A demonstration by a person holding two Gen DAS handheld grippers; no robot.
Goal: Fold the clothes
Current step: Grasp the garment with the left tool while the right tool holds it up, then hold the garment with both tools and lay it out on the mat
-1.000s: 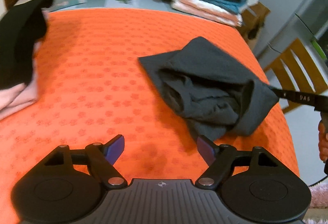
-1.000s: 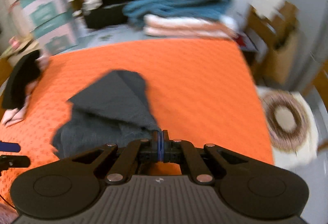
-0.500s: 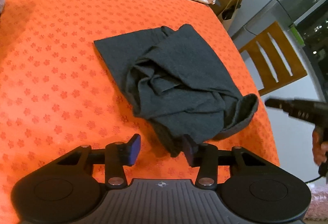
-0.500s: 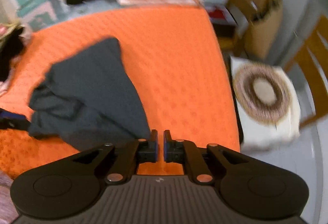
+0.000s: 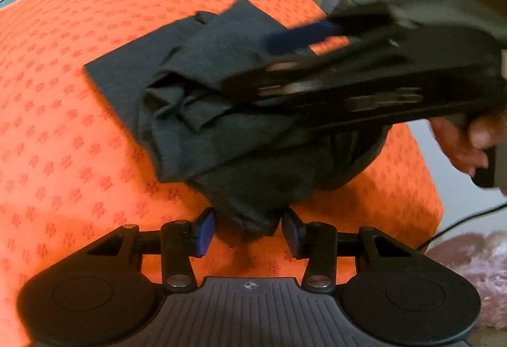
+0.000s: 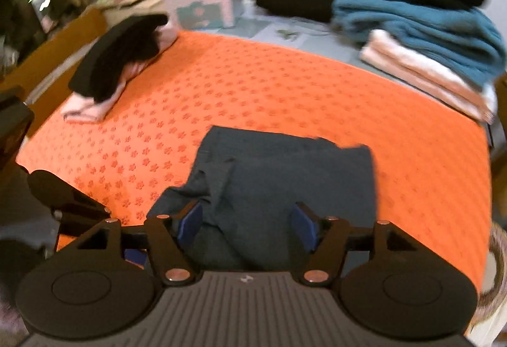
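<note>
Moved since a second ago: right gripper (image 6: pixel 248 225), then off the cloth's right edge, now swung in over the dark grey garment (image 5: pixel 221 112); garment no longer stretched toward that edge, slumped in a heap.
Black-and-pink pile (image 6: pixel 120 61): far left corner of the orange cloth (image 6: pixel 285 87), well apart from the garment.
Left gripper (image 5: pixel 247 229): at the near edge, jaws narrowed over the last second and now half-wide; lowest bunched tip of the garment between the blue pads (image 5: pixel 205 232), right pad touching or nearly so, left pad just clear; no firm pinch visible.
Dark grey garment: crumpled, near right part of the cloth, one flat corner pointing left.
Right gripper: jaws just opened, wide; garment's near folds between the pads, not pinched; blurred.
Right hand (image 5: pixel 459 140): on the handle, past the right edge.
Folded teal and pink stack (image 6: pixel 427 45): beyond the far right corner.
</note>
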